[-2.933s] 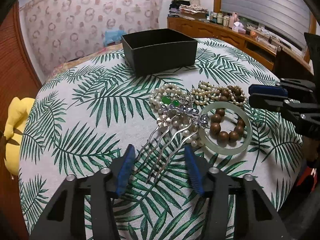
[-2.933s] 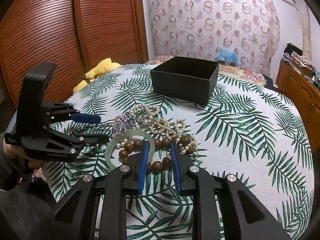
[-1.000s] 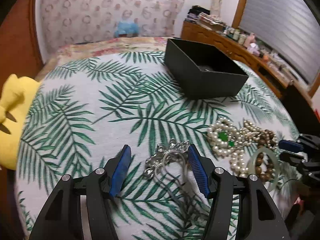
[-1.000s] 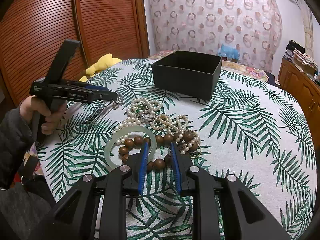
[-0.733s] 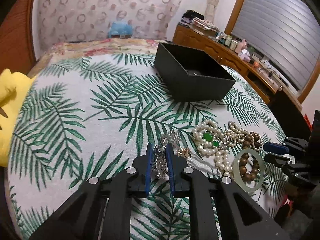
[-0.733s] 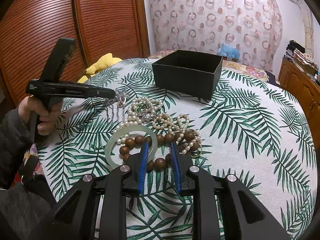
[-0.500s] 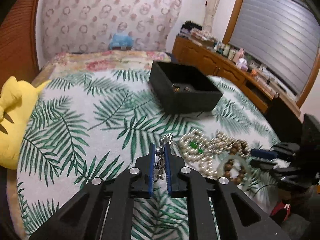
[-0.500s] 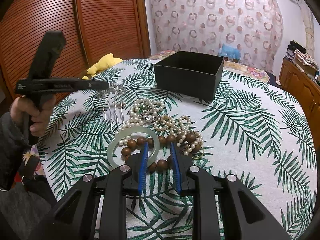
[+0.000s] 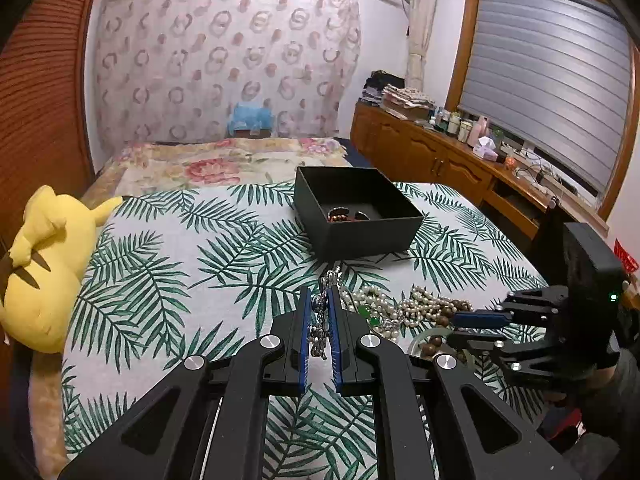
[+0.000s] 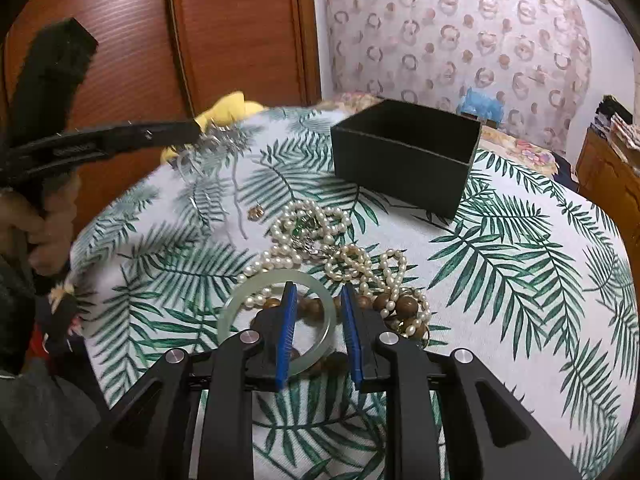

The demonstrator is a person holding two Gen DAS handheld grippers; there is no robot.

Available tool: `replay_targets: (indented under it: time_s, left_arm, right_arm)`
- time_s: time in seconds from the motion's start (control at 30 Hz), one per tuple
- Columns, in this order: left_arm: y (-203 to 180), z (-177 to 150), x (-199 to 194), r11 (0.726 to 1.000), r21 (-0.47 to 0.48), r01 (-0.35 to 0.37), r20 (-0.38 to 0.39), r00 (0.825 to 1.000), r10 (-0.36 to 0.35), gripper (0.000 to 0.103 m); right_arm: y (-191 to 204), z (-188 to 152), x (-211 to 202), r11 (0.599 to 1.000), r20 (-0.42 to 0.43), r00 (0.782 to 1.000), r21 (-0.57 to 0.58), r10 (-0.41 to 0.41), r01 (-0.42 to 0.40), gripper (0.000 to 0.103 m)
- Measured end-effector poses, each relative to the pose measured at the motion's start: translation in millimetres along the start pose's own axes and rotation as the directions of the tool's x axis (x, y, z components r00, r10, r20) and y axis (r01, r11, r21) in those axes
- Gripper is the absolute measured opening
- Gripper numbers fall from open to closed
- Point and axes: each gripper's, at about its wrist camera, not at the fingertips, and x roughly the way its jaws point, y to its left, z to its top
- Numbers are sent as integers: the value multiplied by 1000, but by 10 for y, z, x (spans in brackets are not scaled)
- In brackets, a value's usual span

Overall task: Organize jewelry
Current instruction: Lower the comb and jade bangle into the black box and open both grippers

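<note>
My left gripper [image 9: 319, 300] is shut on a silver hair comb [image 9: 322, 320] and holds it in the air above the leaf-print cloth; in the right wrist view the comb [image 10: 216, 148] dangles from the left gripper [image 10: 192, 130], blurred. A black open box [image 9: 360, 216] with some jewelry inside stands beyond it. My right gripper [image 10: 318, 300] hovers slightly open and empty over a pale green bangle [image 10: 240, 308] and brown wooden beads [image 10: 394, 304]. Pearl strands [image 10: 308, 224] lie in a pile past the bangle.
A small gold piece [image 10: 256, 212] lies alone on the cloth left of the pearls. A yellow plush toy [image 9: 44, 264] sits at the left edge. A wooden dresser [image 9: 460, 168] with bottles stands on the right. Red wooden doors [image 10: 200, 32] are behind.
My left gripper closed on the hair comb, lifted it off the cloth and carried it up toward the black box. My right gripper stayed over the bangle.
</note>
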Motion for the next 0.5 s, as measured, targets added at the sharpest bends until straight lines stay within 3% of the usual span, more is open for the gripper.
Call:
replay_targets:
  time_s: [0.2, 0.23, 0.27, 0.5]
  left_arm:
    - [-18, -6, -6, 1000, 6, -9, 6, 1000, 9, 7]
    - [-20, -8, 0, 1000, 7, -11, 7, 1000, 11, 7]
    - [-19, -7, 5, 1000, 6, -11, 7, 1000, 11, 7]
    - [-57, 35, 31, 1000, 10, -16, 14, 1000, 16, 7]
  right_arm:
    - [24, -34, 124, 999, -79, 997, -29, -17, 14, 24]
    - [28, -41, 140, 999, -86, 996, -30, -18, 15, 22]
    - [27, -43, 148, 999, -87, 996, -31, -21, 18, 13]
    - [-12, 44, -2, 1000, -11, 1000, -10, -2, 2, 10]
